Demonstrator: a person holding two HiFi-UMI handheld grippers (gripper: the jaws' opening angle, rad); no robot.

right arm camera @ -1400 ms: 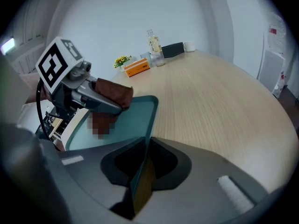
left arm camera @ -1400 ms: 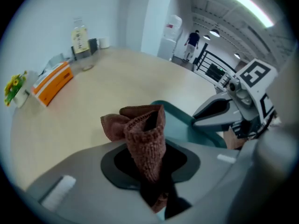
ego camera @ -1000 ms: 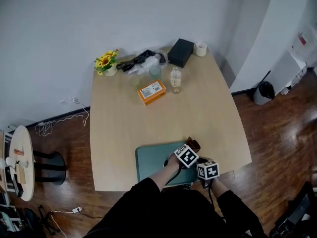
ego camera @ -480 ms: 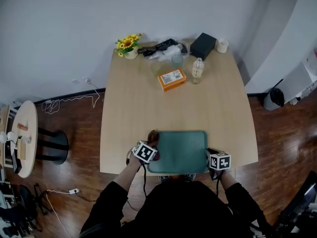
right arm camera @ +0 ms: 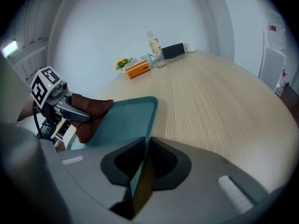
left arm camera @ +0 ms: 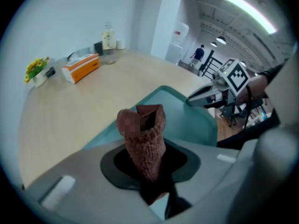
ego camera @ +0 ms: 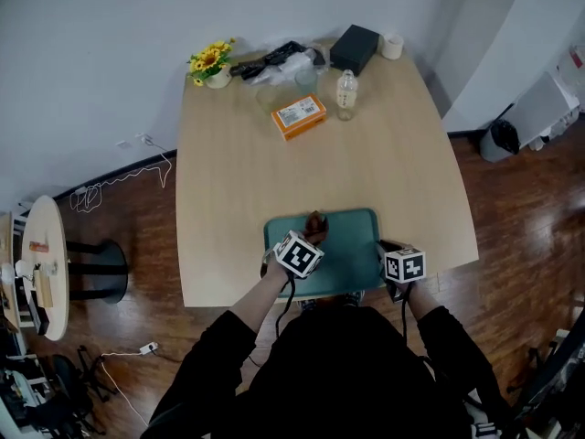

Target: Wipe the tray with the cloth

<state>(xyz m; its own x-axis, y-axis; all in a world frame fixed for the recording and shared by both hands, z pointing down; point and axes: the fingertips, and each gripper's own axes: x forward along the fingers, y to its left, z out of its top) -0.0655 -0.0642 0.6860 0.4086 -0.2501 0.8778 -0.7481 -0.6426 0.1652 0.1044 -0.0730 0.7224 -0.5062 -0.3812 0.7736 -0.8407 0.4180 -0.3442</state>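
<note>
a pale wooden table stood against a plain white wall on a dark reddish wood-plank floor. at the left of the head view were a small round side table and a black stool, with a white cable lying near the wall. at the right a black bin sat beside a white cabinet, and the left gripper view showed a lit ceiling strip light.

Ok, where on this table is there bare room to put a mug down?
The wide middle of the table, between the orange box and the tray, is bare, as are its left and right sides. The far end, from flowers to black box, is crowded.
</note>
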